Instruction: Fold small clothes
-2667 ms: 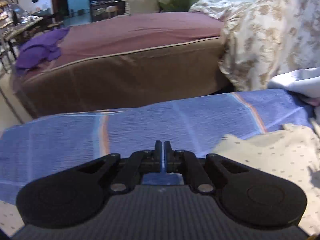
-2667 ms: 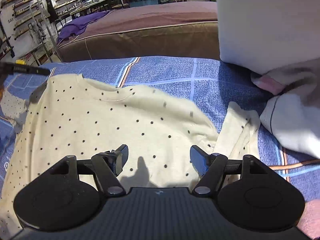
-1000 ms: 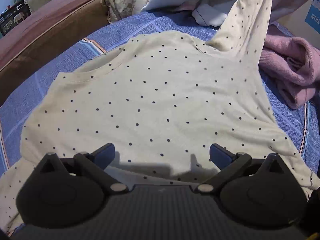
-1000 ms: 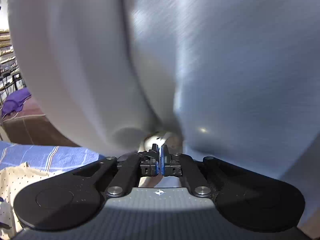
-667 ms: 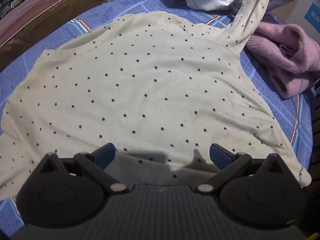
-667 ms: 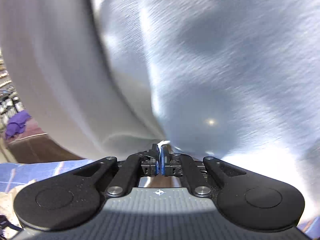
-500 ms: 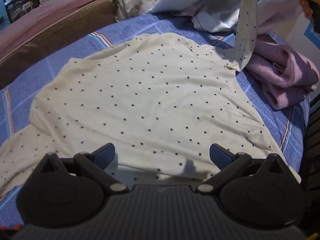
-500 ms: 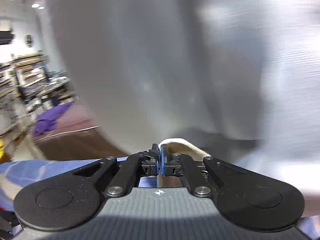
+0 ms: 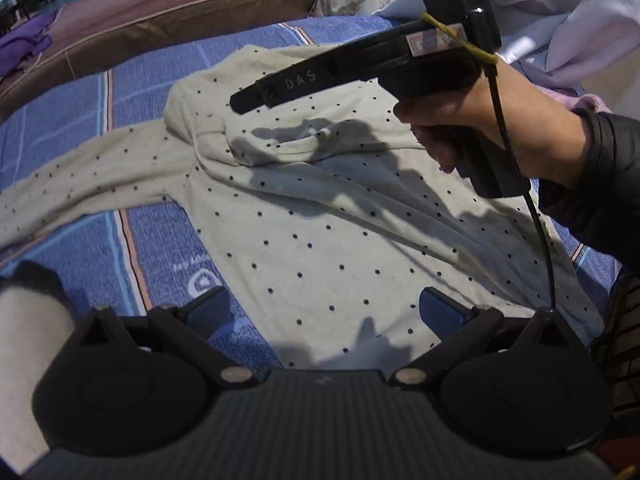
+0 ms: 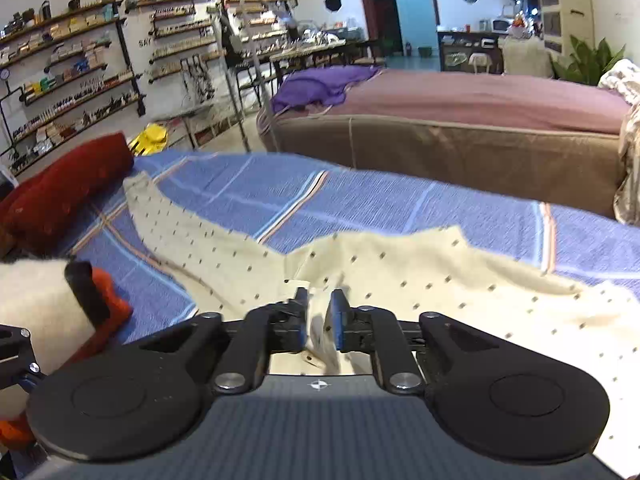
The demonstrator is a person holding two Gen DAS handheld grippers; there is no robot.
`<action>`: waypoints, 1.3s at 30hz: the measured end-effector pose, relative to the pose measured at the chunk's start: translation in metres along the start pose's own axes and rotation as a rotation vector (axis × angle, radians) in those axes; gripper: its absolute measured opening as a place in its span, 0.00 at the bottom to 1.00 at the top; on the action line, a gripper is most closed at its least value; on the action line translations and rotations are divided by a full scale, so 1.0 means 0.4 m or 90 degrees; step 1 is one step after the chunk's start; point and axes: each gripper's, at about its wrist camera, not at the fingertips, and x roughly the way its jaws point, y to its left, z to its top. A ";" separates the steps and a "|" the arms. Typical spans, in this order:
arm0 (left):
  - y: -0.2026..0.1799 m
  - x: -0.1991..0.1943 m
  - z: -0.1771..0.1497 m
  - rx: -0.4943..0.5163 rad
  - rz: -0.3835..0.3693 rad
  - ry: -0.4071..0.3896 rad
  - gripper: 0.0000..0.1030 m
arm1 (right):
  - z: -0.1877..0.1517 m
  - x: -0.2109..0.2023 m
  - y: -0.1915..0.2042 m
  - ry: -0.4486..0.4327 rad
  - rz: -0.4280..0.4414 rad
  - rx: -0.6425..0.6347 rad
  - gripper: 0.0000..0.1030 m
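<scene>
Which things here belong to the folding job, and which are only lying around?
For the job:
- dotted shirt
- left gripper, open
- right gripper, jaws opening, sleeve fold between them

Lying around:
- striped sheet
- red cushion
- purple cloth
- brown bed

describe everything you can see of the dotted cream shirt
The cream shirt is soft knit, it seems, with small dark dots. It lies spread on the blue striped bedcover. One sleeve stretches flat to the left; the other is folded across the chest, leaving creases. A fold of cloth sits between the right gripper's opening jaws, pads just clear. The left gripper hangs open over the hem.
</scene>
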 end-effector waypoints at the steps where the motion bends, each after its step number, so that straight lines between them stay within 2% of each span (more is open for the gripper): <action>1: 0.008 0.006 -0.005 -0.018 -0.002 0.008 1.00 | -0.011 0.001 0.000 0.015 0.015 0.007 0.60; 2: 0.017 0.010 -0.012 -0.034 -0.005 0.012 1.00 | -0.018 -0.010 0.002 0.015 0.022 0.011 0.66; 4: 0.027 0.017 -0.020 -0.052 -0.010 0.008 1.00 | -0.034 -0.063 -0.009 0.001 0.014 0.003 0.66; 6: 0.028 0.020 -0.022 -0.049 0.004 -0.003 1.00 | -0.046 -0.102 -0.034 -0.011 -0.022 0.008 0.67; 7: 0.025 0.022 -0.021 -0.041 0.016 -0.011 1.00 | -0.049 -0.109 -0.049 -0.010 -0.049 0.009 0.67; 9: 0.017 0.030 -0.016 -0.030 0.035 -0.017 1.00 | -0.067 -0.117 -0.075 -0.005 -0.138 0.002 0.67; 11: 0.017 0.043 -0.004 -0.038 0.041 -0.028 1.00 | -0.101 -0.147 -0.141 0.008 -0.222 0.025 0.67; 14: 0.025 0.057 0.013 -0.058 0.056 -0.042 1.00 | -0.175 -0.157 -0.240 0.087 -0.292 0.083 0.66; 17: 0.036 0.066 0.034 -0.060 0.084 -0.062 1.00 | -0.262 -0.148 -0.296 0.167 -0.378 0.085 0.67; 18: 0.042 0.068 0.042 -0.063 0.095 -0.062 1.00 | -0.277 -0.163 -0.304 0.149 -0.391 0.088 0.74; 19: 0.047 0.069 0.047 -0.063 0.103 -0.062 1.00 | -0.283 -0.178 -0.310 0.142 -0.410 0.106 0.90; 21: 0.053 0.067 0.051 -0.067 0.104 -0.062 1.00 | -0.261 -0.202 -0.290 0.104 -0.430 0.140 0.89; 23: 0.049 0.066 0.047 -0.062 0.109 -0.065 1.00 | -0.221 -0.213 -0.226 0.023 -0.358 0.115 0.86; 25: 0.032 0.080 0.041 -0.037 0.125 -0.052 1.00 | -0.162 -0.168 -0.142 -0.016 -0.309 0.063 0.88; 26: 0.025 0.088 0.037 -0.030 0.130 -0.046 1.00 | -0.132 -0.141 -0.112 -0.027 -0.257 0.054 0.94; 27: 0.019 0.095 0.032 -0.030 0.131 -0.040 1.00 | -0.105 -0.104 -0.093 -0.028 -0.187 0.062 0.94; 29: 0.012 0.103 0.024 -0.038 0.120 -0.032 1.00 | -0.059 -0.020 -0.064 -0.018 -0.069 0.111 0.89; 30: 0.012 0.105 0.020 -0.044 0.117 -0.033 1.00 | -0.044 0.024 -0.050 -0.008 -0.039 0.132 0.88; 33: 0.019 0.110 0.013 -0.058 0.121 -0.023 1.00 | -0.009 0.158 0.003 0.034 0.001 0.131 0.84; 35: 0.027 0.109 0.009 -0.067 0.114 -0.022 1.00 | -0.003 0.224 0.034 0.069 0.003 0.126 0.71; 38: 0.036 0.109 0.006 -0.073 0.107 -0.022 1.00 | 0.001 0.286 0.049 0.093 -0.026 0.118 0.60; 39: 0.037 0.109 0.006 -0.073 0.106 -0.020 1.00 | 0.000 0.295 0.048 0.099 -0.028 0.123 0.53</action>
